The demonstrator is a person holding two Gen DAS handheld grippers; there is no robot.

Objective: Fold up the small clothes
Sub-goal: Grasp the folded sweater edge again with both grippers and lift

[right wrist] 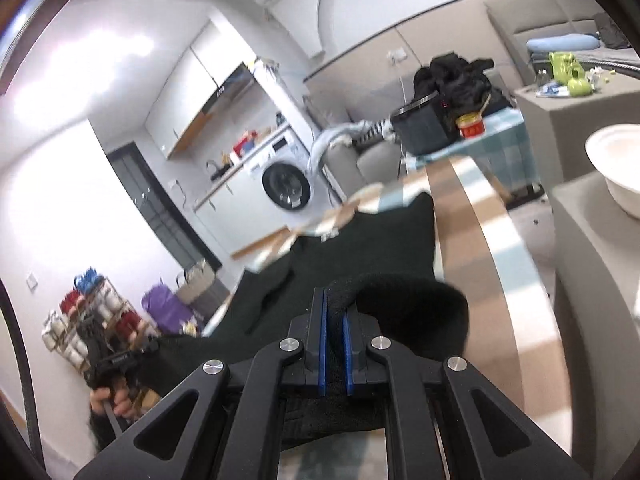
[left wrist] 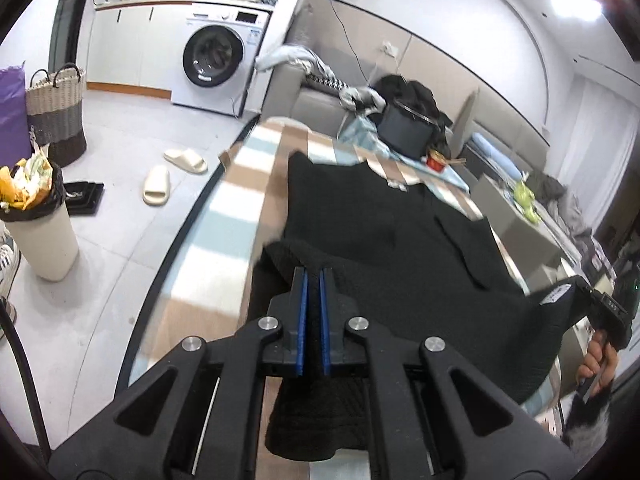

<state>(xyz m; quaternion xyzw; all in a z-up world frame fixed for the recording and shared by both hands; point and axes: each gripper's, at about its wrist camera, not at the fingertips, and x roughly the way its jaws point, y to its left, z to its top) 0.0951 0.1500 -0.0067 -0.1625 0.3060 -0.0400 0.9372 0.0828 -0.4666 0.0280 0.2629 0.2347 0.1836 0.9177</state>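
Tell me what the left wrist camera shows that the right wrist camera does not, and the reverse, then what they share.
Only the left wrist view shows the pale slippers on the floor and the full waste bin.

Only the right wrist view shows the white bowl and the shelf of bottles.

Both show the black garment on the striped table, the washing machine, and the left gripper and right gripper, each shut on the garment's near edge.

table left edge (left wrist: 224,216): bare striped cloth at 10 o'clock, open for a pass.
far end: dark bin (left wrist: 406,130) and red tub (left wrist: 436,160) at 1 o'clock block the way.
table middle: black garment (left wrist: 384,232) covers 12 o'clock.
right side: white bowl (right wrist: 616,168) on a grey block at 2 o'clock.
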